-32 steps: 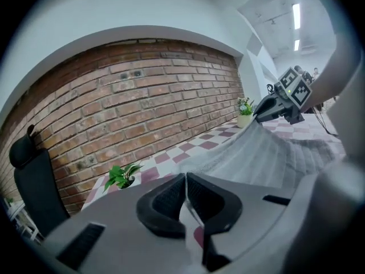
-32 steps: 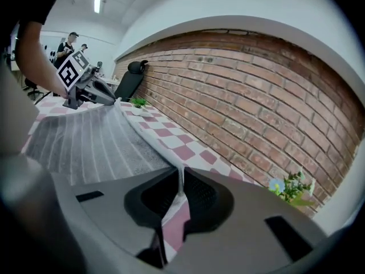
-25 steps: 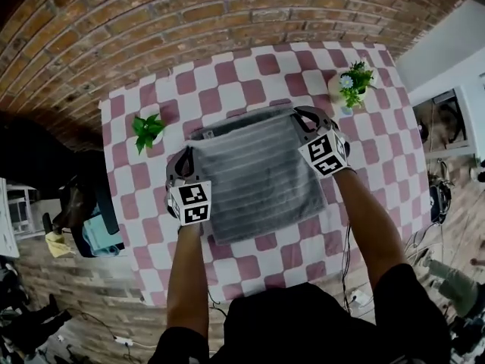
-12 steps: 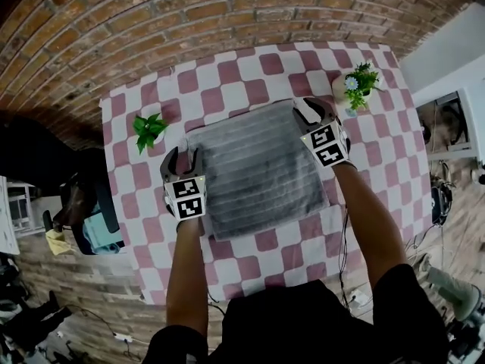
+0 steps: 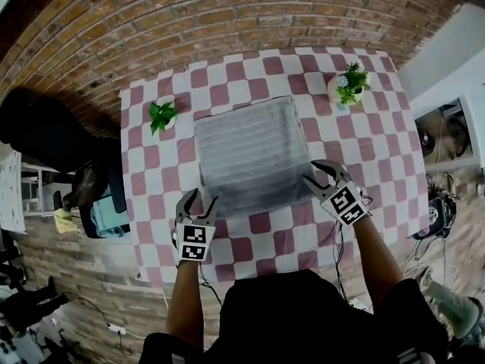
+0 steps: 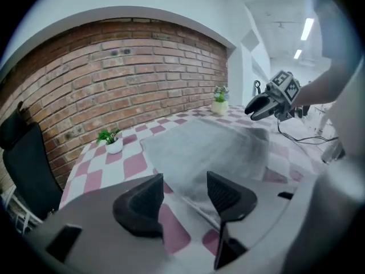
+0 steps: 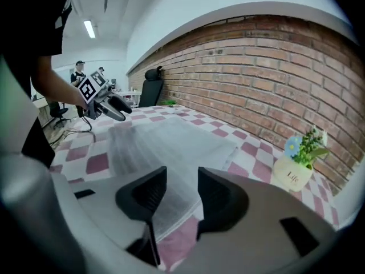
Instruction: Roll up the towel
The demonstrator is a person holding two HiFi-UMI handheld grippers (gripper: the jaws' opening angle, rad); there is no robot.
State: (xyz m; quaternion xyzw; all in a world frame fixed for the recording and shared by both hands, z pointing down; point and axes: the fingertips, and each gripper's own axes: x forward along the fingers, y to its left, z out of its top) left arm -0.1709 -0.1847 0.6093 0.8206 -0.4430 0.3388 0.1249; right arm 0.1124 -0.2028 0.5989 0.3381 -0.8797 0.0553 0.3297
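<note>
Both tongs have just been opening and stand spread, pinching nothing, the left tongs [image 5: 197, 201] and right tongs [image 5: 321, 174] each just beside a near corner of the towel [image 5: 250, 154], which lies flat on the table [image 5: 364, 127] with its near edge spanning them, neither nearer.

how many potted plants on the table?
2. A small green plant left of the towel's far edge; a flowering plant off its far right corner. None apparently hidden.
</note>
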